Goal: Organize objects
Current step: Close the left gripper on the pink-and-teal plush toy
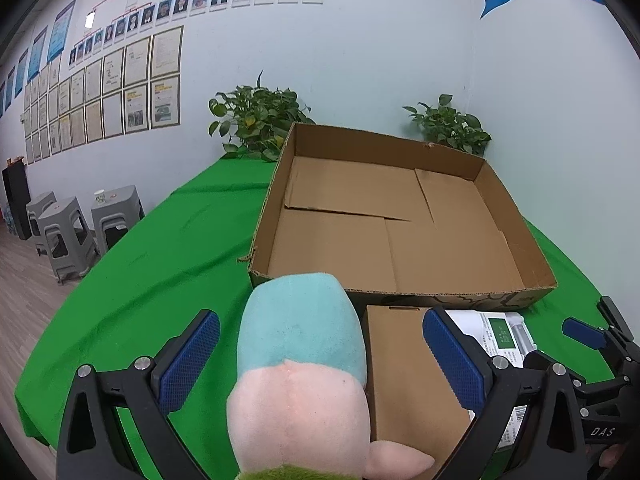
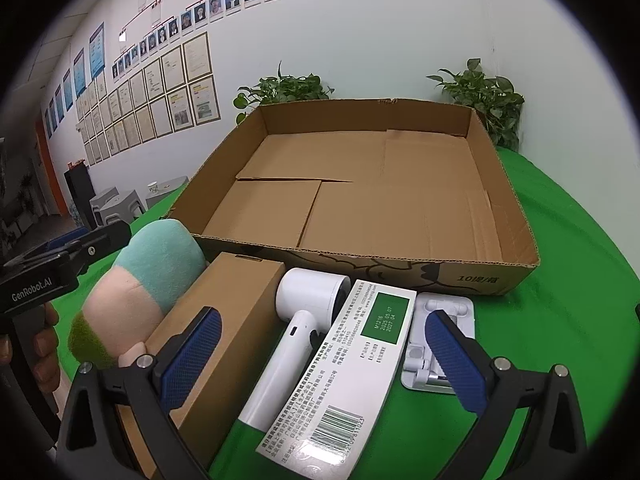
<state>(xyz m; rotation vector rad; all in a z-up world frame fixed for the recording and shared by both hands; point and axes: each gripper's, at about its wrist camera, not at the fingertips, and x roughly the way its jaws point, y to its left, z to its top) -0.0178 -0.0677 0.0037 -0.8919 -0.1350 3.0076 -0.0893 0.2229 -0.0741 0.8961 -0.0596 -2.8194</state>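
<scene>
- Five objects lie in a row before the near wall of the empty cardboard tray [image 2: 496, 184], we judge so each needs only a short lift in.
- Our left gripper [image 1: 320, 360] stands wide open astride the plush toy [image 1: 300, 360], pads clear of it, ready to close.
- Our right gripper [image 2: 320, 354] gapes too, above the white hair dryer [image 2: 296, 332] and labelled white box [image 2: 352, 376], between the brown box [image 2: 232, 320] and white stand [image 2: 444, 308].

Black tongs [image 2: 322, 364], blue ribbed pads [image 2: 188, 354], silver screws.
</scene>
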